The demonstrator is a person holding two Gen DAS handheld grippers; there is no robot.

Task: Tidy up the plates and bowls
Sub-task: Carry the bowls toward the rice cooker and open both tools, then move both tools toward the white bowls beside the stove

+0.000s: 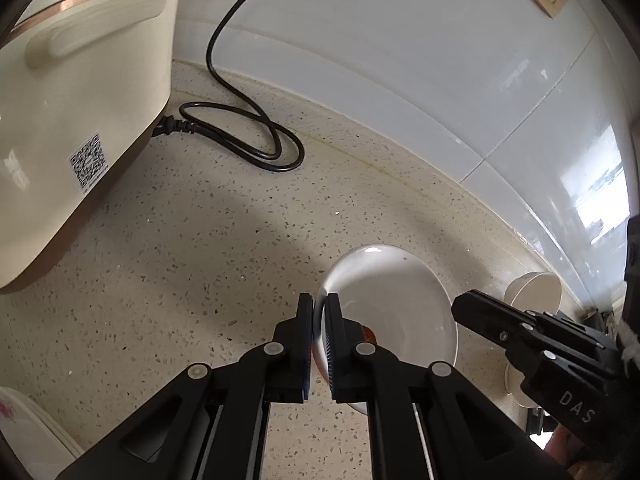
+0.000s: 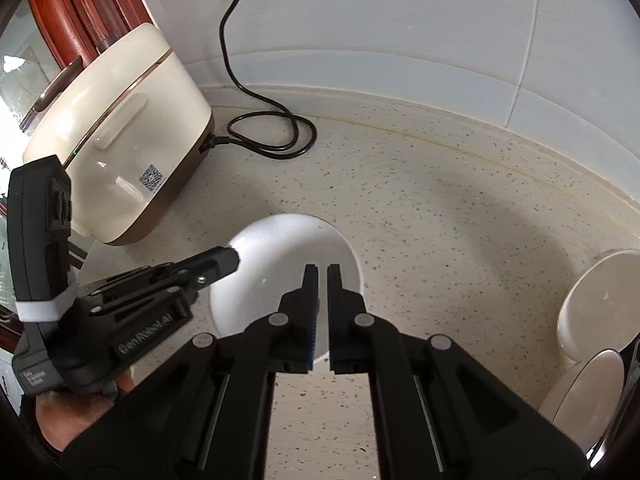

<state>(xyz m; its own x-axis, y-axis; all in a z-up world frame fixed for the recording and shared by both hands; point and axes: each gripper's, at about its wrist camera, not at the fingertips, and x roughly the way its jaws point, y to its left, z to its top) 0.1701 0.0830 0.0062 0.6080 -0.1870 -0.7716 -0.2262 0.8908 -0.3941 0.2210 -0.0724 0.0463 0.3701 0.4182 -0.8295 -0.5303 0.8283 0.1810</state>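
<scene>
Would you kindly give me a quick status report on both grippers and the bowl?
Left gripper shut on white bowl rim, bowl tilted above counter. Right gripper nearly closed, holding nothing, over bowl. Rice cooker and cord behind, apart.

The desk (image 1: 200, 240) is seen as speckled stone with a dull polish. The wall tiles (image 1: 400, 60) are glossy and white. A smooth, glazed ceramic look is shown by the white bowl (image 2: 280, 248). The cooker (image 2: 120, 128) is cased in shiny cream plastic, its cable (image 1: 248, 136) in black rubber. Both grippers (image 1: 319, 312) (image 2: 322, 280) are formed of matt black plastic.
</scene>
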